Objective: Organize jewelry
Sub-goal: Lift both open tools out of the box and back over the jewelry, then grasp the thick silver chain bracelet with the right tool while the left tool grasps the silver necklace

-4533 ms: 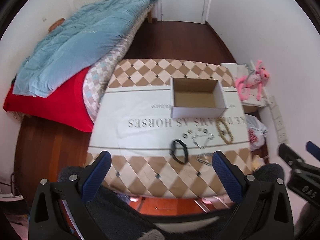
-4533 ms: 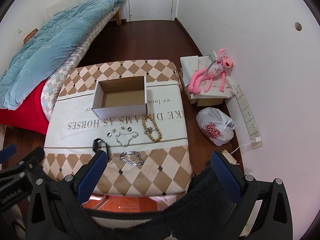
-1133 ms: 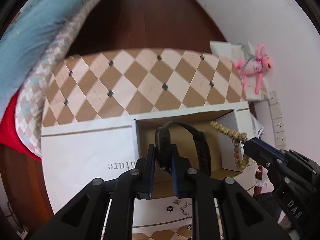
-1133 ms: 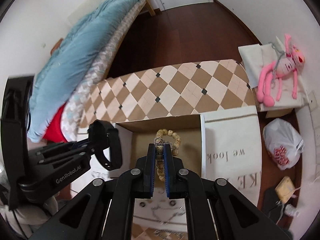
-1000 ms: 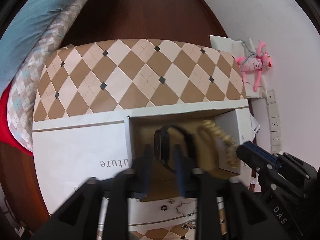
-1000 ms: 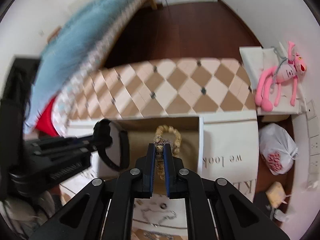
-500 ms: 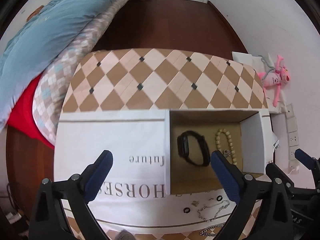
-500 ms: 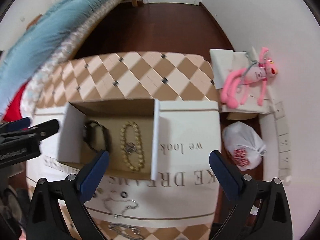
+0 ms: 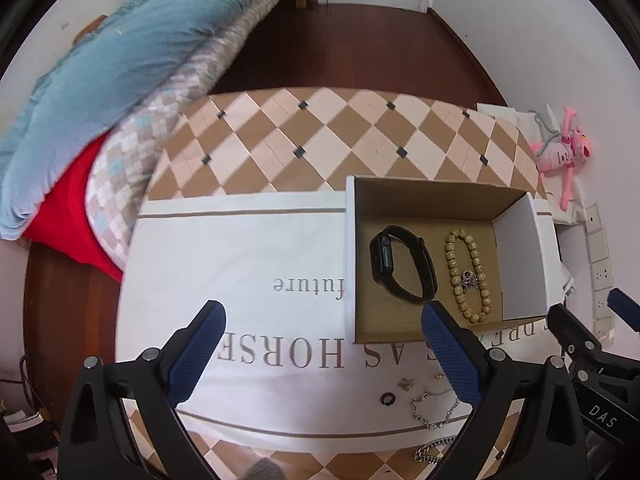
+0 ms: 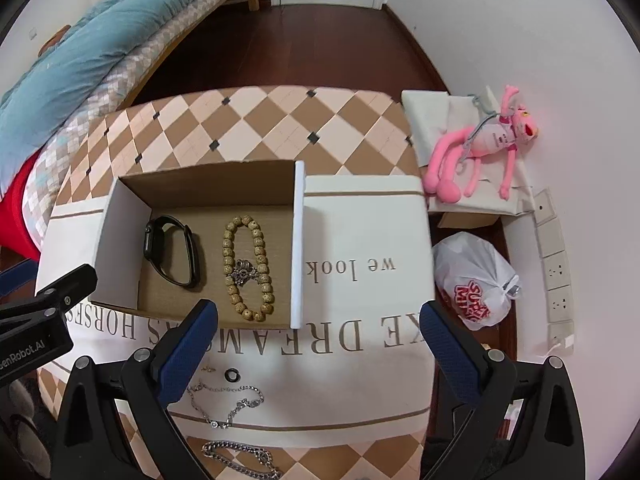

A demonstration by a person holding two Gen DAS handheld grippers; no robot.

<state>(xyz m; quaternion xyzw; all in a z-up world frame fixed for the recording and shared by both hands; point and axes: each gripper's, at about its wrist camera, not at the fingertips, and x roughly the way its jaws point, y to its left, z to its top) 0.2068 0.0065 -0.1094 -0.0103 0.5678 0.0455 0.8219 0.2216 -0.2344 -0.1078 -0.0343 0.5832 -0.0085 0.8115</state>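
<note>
Table (image 10: 248,120) carries cardboard box (image 10: 298,248), which holds black watch (image 10: 172,250) and bead bracelet (image 10: 246,264). Left gripper (image 9: 324,348) and right gripper (image 10: 320,344): fingers wide apart, empty. Judged mid-task; silver chain (image 10: 224,402) and ring (image 10: 232,375) nearest need collecting next.

Watch (image 10: 172,250) and bead bracelet (image 10: 247,268) side by side in box (image 10: 298,240); chains (image 10: 224,400) in front.

Black watch (image 10: 173,251), tan bead bracelet (image 10: 247,268), brown-lined white box (image 10: 298,240), tan-cream diamond-check cloth (image 10: 256,124).
</note>
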